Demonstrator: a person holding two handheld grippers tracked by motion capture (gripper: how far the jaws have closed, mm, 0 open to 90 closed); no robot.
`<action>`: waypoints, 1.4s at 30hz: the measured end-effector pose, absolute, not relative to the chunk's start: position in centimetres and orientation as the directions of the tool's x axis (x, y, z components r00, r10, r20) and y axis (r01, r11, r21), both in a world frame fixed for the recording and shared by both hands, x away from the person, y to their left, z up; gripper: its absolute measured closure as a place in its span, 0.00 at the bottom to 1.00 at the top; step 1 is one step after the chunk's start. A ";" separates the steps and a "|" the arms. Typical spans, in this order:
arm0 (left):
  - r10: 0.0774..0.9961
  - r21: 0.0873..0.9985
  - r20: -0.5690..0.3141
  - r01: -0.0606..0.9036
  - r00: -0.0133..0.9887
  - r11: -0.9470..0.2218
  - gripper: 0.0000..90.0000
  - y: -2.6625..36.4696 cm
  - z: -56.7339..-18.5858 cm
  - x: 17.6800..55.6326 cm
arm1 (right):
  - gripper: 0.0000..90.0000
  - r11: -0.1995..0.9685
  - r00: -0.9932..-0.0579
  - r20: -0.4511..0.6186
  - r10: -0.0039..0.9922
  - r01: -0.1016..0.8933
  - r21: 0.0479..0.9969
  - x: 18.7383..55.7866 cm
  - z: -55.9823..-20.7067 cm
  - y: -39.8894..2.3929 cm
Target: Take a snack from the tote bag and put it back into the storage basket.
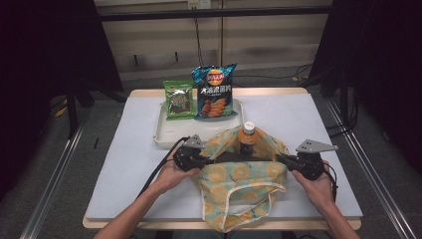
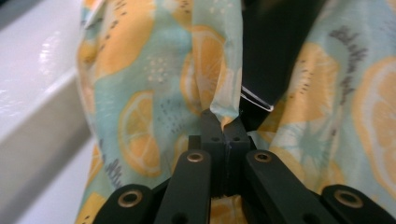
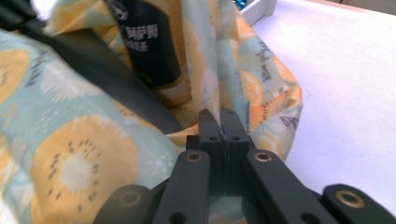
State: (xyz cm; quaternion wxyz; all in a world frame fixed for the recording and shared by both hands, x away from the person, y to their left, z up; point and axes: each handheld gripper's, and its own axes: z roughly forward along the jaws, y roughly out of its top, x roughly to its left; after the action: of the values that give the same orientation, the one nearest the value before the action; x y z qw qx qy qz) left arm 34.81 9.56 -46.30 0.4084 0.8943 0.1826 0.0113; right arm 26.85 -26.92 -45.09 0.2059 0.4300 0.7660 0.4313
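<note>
A cloth bag [image 1: 239,177] printed with orange slices on pale green lies at the table's near middle, its mouth held apart. A dark bottle [image 1: 247,140] with an orange neck and white cap stands upright inside it. My left gripper [image 1: 211,161] is shut on the bag's left rim; the left gripper view has the jaws pressed together with a fold of bag cloth [image 2: 224,100] between them. My right gripper [image 1: 276,157] is shut on the right rim, with the bag cloth [image 3: 219,88] pinched in its jaws and the bottle [image 3: 149,42] just behind.
A white tray [image 1: 164,134] stands behind the bag and carries a green snack packet [image 1: 179,99] and a dark blue chip bag [image 1: 215,92]. The white table cover [image 1: 308,119] lies bare to the right. The table's front edge runs close under the bag.
</note>
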 end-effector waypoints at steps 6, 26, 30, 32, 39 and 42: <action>0.318 0.743 -0.139 0.311 0.938 -0.593 0.99 9.7 -46.1 33.4 | 0.99 0.257 -0.550 0.058 0.833 0.479 0.839 27.3 -45.3 -26.5; 0.291 0.856 -0.073 0.210 0.954 -0.473 0.84 9.8 -41.4 32.5 | 0.64 0.195 -0.566 0.115 0.816 0.458 0.867 26.0 -44.2 -26.2; 0.234 0.850 -0.117 0.220 0.965 -0.479 0.81 7.9 -42.1 33.4 | 0.62 0.193 -0.566 0.117 0.816 0.458 0.868 26.0 -44.2 -26.2; 0.214 0.839 -0.153 0.241 0.965 -0.487 0.79 6.9 -42.7 34.2 | 0.62 0.194 -0.568 0.116 0.815 0.456 0.869 26.0 -44.2 -26.2; 0.205 0.819 -0.130 0.222 0.970 -0.529 0.68 4.9 -43.8 35.5 | 0.61 0.192 -0.574 0.126 0.809 0.461 0.866 26.0 -44.3 -26.1; 0.193 0.799 -0.108 0.200 0.975 -0.566 0.57 4.7 -44.3 35.6 | 0.59 0.188 -0.578 0.133 0.805 0.461 0.867 25.9 -44.3 -26.1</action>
State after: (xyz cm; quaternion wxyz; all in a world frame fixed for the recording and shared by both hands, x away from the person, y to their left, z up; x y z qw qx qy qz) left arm 35.57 4.74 -44.27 0.4521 0.8850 0.1110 -0.0042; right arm 25.92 -26.11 -44.27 0.1803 0.4225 0.7492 0.4771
